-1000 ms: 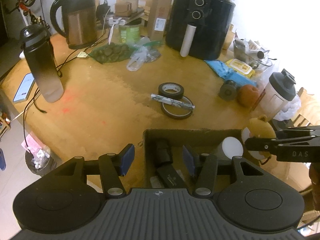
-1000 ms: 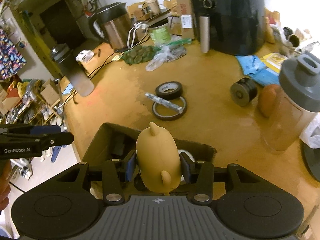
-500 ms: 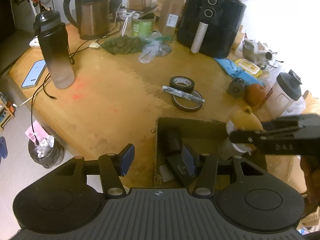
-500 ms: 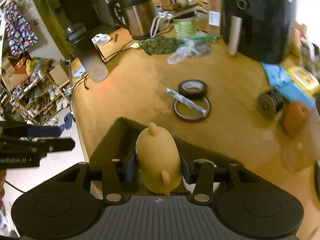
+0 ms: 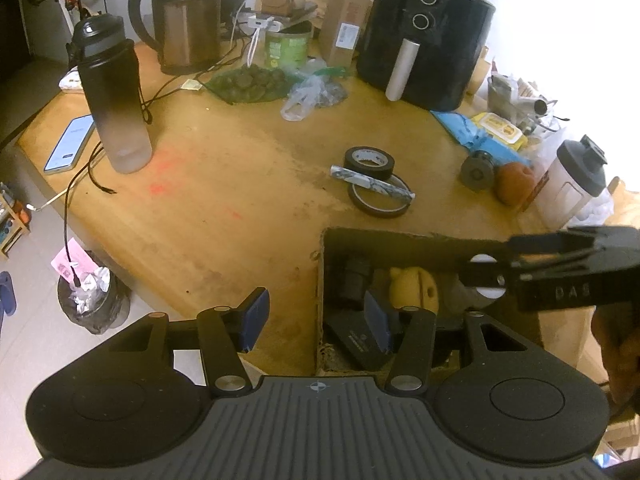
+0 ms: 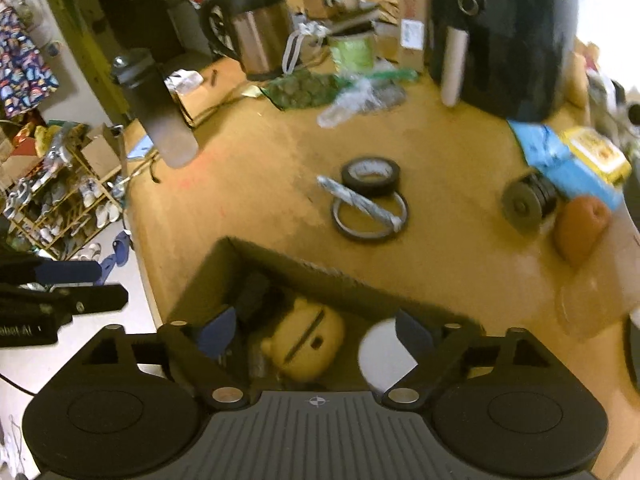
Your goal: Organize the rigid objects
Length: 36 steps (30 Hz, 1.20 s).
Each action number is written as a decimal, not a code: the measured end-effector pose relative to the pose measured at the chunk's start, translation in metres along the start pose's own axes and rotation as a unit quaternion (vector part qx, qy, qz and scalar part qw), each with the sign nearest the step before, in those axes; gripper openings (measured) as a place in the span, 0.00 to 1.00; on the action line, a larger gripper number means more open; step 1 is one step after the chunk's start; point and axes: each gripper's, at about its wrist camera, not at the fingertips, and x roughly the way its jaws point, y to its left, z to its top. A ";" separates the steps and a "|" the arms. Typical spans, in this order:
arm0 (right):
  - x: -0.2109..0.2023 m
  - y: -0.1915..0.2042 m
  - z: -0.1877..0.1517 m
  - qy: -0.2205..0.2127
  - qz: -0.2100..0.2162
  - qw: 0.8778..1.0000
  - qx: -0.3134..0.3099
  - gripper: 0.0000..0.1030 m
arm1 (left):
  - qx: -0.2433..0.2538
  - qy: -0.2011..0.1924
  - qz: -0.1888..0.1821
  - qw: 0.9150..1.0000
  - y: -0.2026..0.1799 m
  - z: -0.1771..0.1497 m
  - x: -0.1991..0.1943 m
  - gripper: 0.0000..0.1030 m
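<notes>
— So, your right gripper [image 6: 316,330] at the bottom of its own view: what has it got?

— Nothing now. Its jaws have just been opening, and the yellow toy [image 6: 306,344] lies loose between the blue pads [image 6: 214,330] without touching them, down inside the cardboard box [image 6: 304,270]. A white round thing [image 6: 382,354] sits just right of the toy, and dark objects (too blurred to name) crowd the box's left part.

— And your left gripper [image 5: 316,318]?

— Half open and empty, low in the left wrist view. One pad hangs over the table [image 5: 240,184] edge, the other over the box's near corner. From there you see the toy [image 5: 410,290] in the box too, with the right gripper reaching in from the right edge of the frame.

— Farther out?

— Above the box, mid-frame, two tape rolls [image 5: 370,160] with a wrapped stick [image 5: 370,182] across them. A dark spool [image 5: 476,170] and an orange-brown lump [image 5: 514,182] lie to the right. A water bottle [image 5: 114,92] stands upper left, a kettle [image 5: 184,20] behind it, an air fryer [image 5: 428,36] upper right.
</notes>
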 end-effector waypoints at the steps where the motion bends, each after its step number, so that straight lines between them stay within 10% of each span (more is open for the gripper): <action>1: 0.000 -0.002 -0.003 0.004 -0.005 1.000 0.006 0.88 | 0.002 0.001 -0.002 1.000 0.000 0.001 0.001 0.50; 36: -0.009 -0.051 -0.013 -0.006 -0.144 0.984 0.106 1.00 | 0.099 0.022 -0.063 0.993 -0.029 0.038 0.041 0.50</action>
